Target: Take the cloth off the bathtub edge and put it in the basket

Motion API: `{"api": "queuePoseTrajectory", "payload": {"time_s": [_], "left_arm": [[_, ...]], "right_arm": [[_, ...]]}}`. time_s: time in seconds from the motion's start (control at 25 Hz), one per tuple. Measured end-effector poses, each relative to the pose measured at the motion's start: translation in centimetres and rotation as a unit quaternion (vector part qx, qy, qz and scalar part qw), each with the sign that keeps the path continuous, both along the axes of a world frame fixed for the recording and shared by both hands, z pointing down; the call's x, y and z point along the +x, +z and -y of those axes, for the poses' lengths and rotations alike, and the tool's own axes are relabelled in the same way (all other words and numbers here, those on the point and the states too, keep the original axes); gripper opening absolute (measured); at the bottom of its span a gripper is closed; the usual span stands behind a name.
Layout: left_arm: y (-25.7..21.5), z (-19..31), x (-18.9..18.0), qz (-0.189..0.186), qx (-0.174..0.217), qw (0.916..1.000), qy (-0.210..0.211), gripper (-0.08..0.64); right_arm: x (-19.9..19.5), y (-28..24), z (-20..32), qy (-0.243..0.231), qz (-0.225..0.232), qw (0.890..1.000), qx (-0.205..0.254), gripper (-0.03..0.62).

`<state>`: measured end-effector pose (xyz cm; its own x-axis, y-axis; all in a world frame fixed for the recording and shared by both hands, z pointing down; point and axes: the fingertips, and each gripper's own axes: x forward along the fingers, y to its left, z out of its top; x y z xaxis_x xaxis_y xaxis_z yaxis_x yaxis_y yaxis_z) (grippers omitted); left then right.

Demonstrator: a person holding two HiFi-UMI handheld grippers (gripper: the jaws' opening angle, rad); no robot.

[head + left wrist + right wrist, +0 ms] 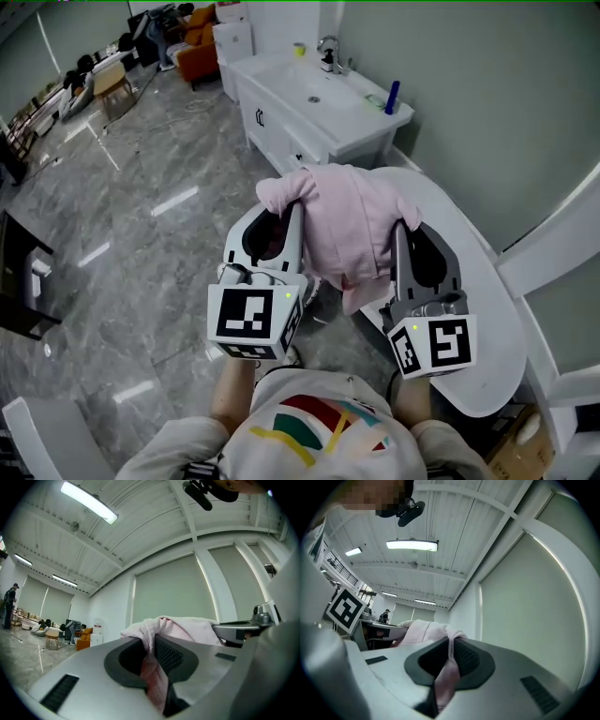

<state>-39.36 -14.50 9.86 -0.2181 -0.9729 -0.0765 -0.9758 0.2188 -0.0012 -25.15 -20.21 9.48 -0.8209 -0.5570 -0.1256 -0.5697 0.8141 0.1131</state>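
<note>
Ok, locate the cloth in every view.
Head view: cloth at centre, strung between left gripper and right gripper.
Left gripper view: lower centre, clamped in the jaws.
Right gripper view: lower centre-left, clamped in the jaws.
Shared landmark: the pale wall.

The pink cloth [347, 225] hangs bunched, pinched at both ends, seemingly clear of the white bathtub [497, 319].

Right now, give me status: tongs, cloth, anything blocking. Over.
Left tongs shut on pink cloth; right tongs shut on it too. Pink cloth slung between them. Bathtub at right; basket not in view.
</note>
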Motion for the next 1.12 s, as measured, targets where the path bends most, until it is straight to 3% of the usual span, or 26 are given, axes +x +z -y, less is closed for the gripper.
{"api": "queuePoseTrajectory", "payload": {"time_s": [0.2, 0.48, 0.76, 1.12], "left_arm": [[-0.6, -2.3, -7.4, 0.007, 0.005, 0.9991, -0.041, 0.067], [0.0, -3.3, -13.3, 0.006, 0.0, 0.9967, -0.081, 0.067], [2.8, -5.2, -15.6, -0.009, -0.02, 0.991, -0.132, 0.067], [2.0, -5.0, -16.9, 0.006, -0.016, 0.9791, -0.203, 0.067]], "right_arm": [[-7.8, -0.4, -1.4, -0.039, 0.003, 0.999, 0.007, 0.04], [-14.5, 0.1, -1.0, -0.081, -0.003, 0.997, -0.001, 0.04], [-18.1, 2.8, -1.1, -0.135, -0.02, 0.99, -0.025, 0.04], [-20.7, 1.9, 0.6, -0.208, -0.013, 0.978, -0.023, 0.04]]}}
